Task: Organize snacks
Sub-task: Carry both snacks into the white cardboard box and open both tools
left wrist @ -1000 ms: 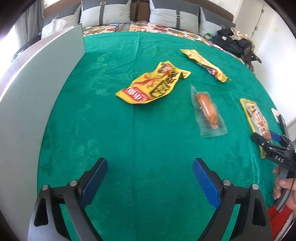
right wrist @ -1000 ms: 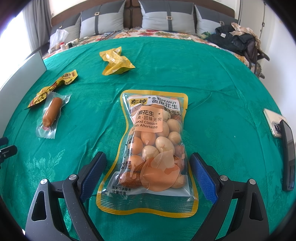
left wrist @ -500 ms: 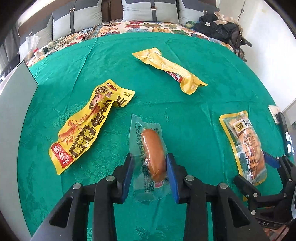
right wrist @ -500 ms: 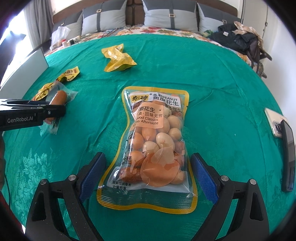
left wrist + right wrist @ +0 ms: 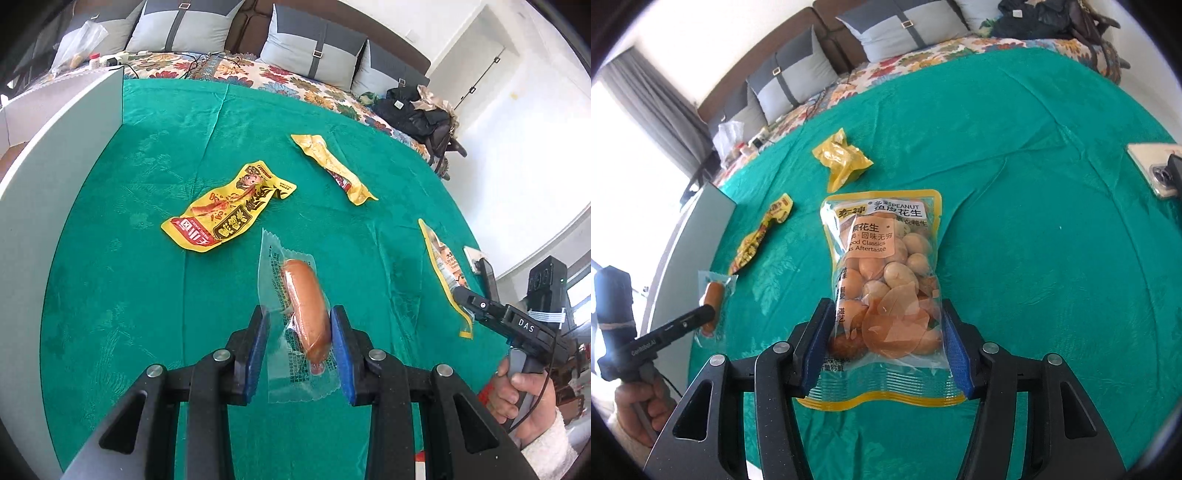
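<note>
My left gripper (image 5: 299, 343) is shut on a clear-wrapped sausage (image 5: 303, 306), held just above the green cloth (image 5: 147, 295); the right wrist view shows the same sausage (image 5: 713, 295) at the far left. The jaws of my right gripper (image 5: 888, 343) are closing on a yellow-edged clear peanut bag (image 5: 882, 266), and both blue pads press its sides. In the left wrist view the peanut bag (image 5: 443, 266) is edge-on at the right. A yellow-and-red snack packet (image 5: 225, 210) and a long yellow packet (image 5: 332, 168) lie flat farther back.
A white box wall (image 5: 55, 177) runs along the left edge of the cloth. A phone (image 5: 1156, 170) lies at the right edge. Grey pillows (image 5: 310, 51) and a black bag (image 5: 417, 110) sit at the back. A hand (image 5: 524, 391) grips the right tool's handle.
My left gripper moved onto the sausage, shut on it and lifted it. My right gripper's jaws narrowed from wide open onto the peanut bag, and the wrist rolled.
</note>
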Demonstrator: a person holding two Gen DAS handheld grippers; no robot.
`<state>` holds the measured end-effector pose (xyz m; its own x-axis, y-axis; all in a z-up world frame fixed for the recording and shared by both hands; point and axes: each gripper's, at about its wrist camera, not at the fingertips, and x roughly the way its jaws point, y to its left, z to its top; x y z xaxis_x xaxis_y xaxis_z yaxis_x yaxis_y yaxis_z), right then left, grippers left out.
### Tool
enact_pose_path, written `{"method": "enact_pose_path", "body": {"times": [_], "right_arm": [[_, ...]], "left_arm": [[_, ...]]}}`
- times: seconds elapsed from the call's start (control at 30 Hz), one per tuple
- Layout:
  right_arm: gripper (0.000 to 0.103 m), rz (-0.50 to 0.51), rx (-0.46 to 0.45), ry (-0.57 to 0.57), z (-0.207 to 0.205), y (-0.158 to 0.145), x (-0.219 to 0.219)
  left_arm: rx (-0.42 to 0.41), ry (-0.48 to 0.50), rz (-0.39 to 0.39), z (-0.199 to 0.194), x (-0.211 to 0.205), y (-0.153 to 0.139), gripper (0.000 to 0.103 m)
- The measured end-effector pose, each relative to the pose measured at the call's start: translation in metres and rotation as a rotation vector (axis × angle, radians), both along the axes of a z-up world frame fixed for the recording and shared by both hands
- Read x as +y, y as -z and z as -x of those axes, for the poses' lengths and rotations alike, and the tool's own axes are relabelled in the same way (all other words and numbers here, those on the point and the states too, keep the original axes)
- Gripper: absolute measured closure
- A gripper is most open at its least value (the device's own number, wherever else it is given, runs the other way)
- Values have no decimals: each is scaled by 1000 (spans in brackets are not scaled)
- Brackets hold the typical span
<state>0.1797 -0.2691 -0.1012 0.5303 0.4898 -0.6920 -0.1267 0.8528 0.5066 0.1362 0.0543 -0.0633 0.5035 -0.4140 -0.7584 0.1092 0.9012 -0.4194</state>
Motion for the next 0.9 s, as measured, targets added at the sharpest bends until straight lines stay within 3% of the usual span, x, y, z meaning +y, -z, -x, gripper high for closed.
{"method": "enact_pose_path", "body": {"times": [0.13, 0.37, 0.6, 0.73, 0.83, 0.9], "right_arm": [[44, -77, 26, -17, 8, -4, 19], [44, -155, 20, -194, 22, -41, 120], [44, -192, -104, -487, 32, -123, 291], [43, -132, -171, -621, 43, -144, 388], [24, -53, -178, -661, 46, -136, 441], [23, 39, -177, -689, 49, -122, 460]], "left_arm": [[-50, -23, 41, 24, 34, -31, 70], [-133, -175, 63, 64, 142, -79, 70], [-151, -418, -98, 94, 256, -89, 70], [-114, -497, -205, 106, 289, -75, 69], [-62, -550, -360, 114, 294, -58, 65], [-27, -573, -430, 115, 296, -47, 36]]}}
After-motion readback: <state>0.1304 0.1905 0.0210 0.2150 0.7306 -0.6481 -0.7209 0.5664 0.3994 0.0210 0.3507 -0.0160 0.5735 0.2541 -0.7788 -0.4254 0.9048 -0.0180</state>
